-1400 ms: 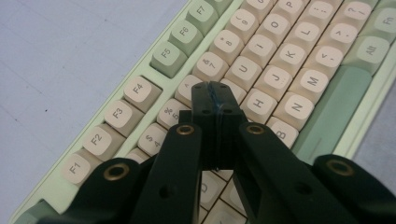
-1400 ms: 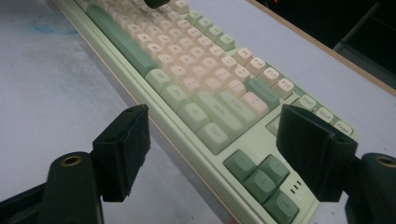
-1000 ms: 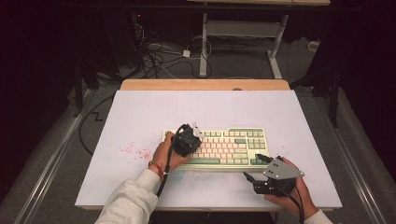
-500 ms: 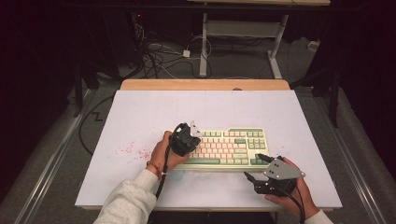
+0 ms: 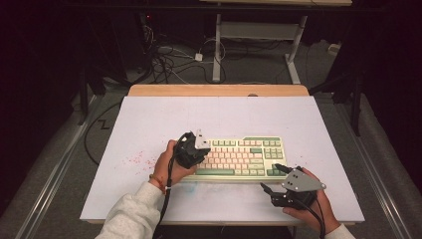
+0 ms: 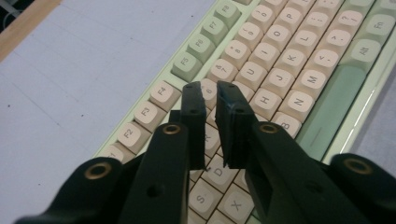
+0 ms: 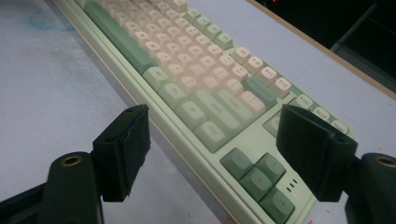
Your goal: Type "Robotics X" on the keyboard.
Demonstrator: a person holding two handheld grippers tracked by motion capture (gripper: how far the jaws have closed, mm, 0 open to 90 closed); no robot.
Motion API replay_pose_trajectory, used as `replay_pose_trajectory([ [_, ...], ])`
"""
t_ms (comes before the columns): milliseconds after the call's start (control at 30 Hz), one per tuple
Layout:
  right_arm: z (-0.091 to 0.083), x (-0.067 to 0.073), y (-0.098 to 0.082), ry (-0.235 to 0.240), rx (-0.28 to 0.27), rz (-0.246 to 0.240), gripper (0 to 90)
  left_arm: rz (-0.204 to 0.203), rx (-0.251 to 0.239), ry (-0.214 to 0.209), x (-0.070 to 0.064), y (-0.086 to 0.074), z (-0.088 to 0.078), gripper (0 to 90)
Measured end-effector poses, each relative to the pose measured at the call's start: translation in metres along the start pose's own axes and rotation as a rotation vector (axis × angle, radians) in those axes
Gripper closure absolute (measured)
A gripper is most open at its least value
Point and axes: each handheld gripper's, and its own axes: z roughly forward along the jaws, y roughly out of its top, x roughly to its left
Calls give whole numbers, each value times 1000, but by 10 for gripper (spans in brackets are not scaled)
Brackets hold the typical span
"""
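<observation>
A pale green keyboard (image 5: 244, 157) with cream and green keys lies on the white table top (image 5: 224, 119). My left gripper (image 5: 198, 149) hovers over its left end, jaws pointing down at the letter keys (image 6: 289, 60). The left gripper (image 6: 210, 91) has just been opening; its jaws stand a narrow gap apart with nothing between them. My right gripper (image 5: 271, 178) rests at the keyboard's front right corner. The right gripper (image 7: 215, 116) is wide open, and the arrow keys (image 7: 254, 175) lie just ahead between its jaws, untouched.
Red speckles (image 5: 134, 159) mark the table top left of the keyboard, and a faint blue smear (image 7: 44, 18) lies in front of it. A wooden strip (image 5: 219, 90) edges the far side. Cables (image 5: 169, 59) and desk legs are on the floor beyond.
The left hand has shifted slightly to the left and lifted a little over the keyboard's left end. The right hand has stayed where it was.
</observation>
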Motion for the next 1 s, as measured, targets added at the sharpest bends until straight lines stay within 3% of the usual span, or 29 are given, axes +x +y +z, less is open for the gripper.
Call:
replay_pose_trajectory([
  [167, 0, 0, 0, -6, 3, 0, 264, 14, -44, 9, 1, -6, -9, 746],
  [300, 0, -1, -1, -12, 8, 5, 265, 39, -53, 26, 1, -13, -15, 672],
  [633, 0, -2, -1, -18, 6, 12, 265, 18, -156, 80, -1, -27, -31, 365],
  [767, 0, -2, -1, -17, 6, 12, 265, 29, -188, 98, -3, -32, -37, 295],
  [933, 1, -2, -1, -17, 9, 14, 265, 35, -186, 114, -5, -42, -40, 240],
  [1000, 1, -2, -1, -16, 9, 15, 265, 36, -167, 140, -6, -45, -39, 218],
])
